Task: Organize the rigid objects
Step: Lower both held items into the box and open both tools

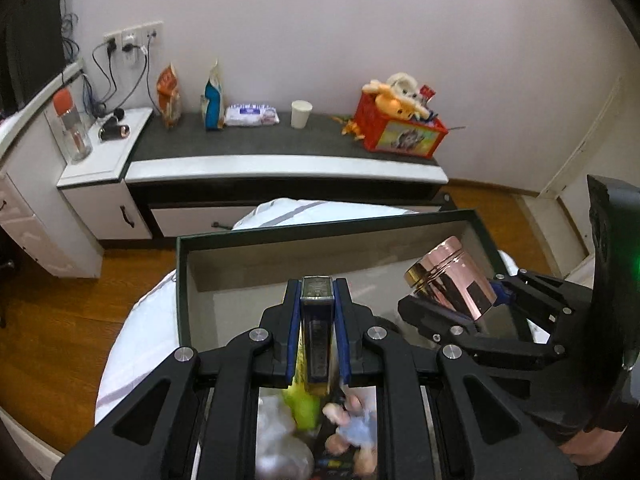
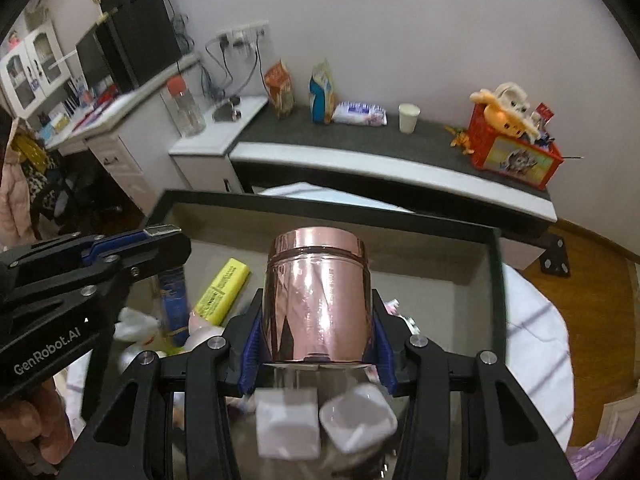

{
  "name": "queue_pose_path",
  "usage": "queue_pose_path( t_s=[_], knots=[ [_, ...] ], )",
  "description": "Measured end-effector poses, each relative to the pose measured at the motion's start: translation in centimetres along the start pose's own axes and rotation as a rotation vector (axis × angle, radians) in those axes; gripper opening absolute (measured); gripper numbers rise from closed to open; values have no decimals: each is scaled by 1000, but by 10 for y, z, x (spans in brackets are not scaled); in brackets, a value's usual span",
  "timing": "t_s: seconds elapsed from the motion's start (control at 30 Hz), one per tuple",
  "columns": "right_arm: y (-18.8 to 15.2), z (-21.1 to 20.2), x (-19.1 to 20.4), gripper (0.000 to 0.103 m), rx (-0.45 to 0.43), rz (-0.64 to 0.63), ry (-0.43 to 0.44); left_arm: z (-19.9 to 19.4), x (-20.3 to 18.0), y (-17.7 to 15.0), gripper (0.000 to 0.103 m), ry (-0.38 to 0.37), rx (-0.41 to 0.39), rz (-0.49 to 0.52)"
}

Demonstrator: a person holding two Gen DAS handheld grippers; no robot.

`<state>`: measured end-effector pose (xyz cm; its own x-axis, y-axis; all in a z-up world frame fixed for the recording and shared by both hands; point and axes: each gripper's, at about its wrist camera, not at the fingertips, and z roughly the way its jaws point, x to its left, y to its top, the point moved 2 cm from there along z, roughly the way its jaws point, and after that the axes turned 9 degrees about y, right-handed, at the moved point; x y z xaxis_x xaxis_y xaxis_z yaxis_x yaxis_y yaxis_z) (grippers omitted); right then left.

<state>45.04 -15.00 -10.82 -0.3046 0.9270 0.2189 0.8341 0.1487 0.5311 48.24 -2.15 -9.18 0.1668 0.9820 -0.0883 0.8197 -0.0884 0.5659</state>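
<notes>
The left gripper [image 1: 318,292] and right gripper [image 2: 318,316] hang side by side over an open box [image 2: 494,280], left of one another as named. The left one clamps a slim case [image 1: 317,320], the right a metal canister [image 2: 318,300]. Behind the box runs a low cabinet [image 1: 280,164] against the wall, bearing a paper cup [image 1: 301,114] mid-top and a toy crate [image 1: 400,134] at its right end

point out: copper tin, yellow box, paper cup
copper tin [image 2: 318,304]: right wrist view, middle of its side wall.
yellow box [image 2: 222,286]: right wrist view, printed top face.
paper cup [image 1: 301,114]: left wrist view, side wall.
</notes>
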Motion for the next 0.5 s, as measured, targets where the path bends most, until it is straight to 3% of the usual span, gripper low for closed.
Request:
queue_pose_path(
  t_s=[0.23, 0.27, 0.3, 0.33, 0.37, 0.4, 0.5],
  knots=[
    [0, 22, -2, 48, 57, -6, -21, 17, -2, 2, 18, 33, 45, 18],
    [-1, 21, -2, 48, 50, -11, -25, 17, -2, 2, 29, 40, 43, 19],
    [-1, 19, -2, 50, 46, -7, -24, 15, -2, 2, 52, 47, 38, 19],
    [-1, 15, -3, 61, 39, 2, -23, 12, -1, 1, 66, 58, 26, 16],
    [0, 14, -4, 81, 33, 8, -24, 6, 1, 1, 86, 73, 2, 10],
    [0, 9, -4, 84, 10, 16, -27, 0, 1, 0, 96, 84, -19, 6],
    [0, -3, -4, 84, -20, 30, -28, -16, 2, -1, 101, 87, -45, 6]
  ],
)
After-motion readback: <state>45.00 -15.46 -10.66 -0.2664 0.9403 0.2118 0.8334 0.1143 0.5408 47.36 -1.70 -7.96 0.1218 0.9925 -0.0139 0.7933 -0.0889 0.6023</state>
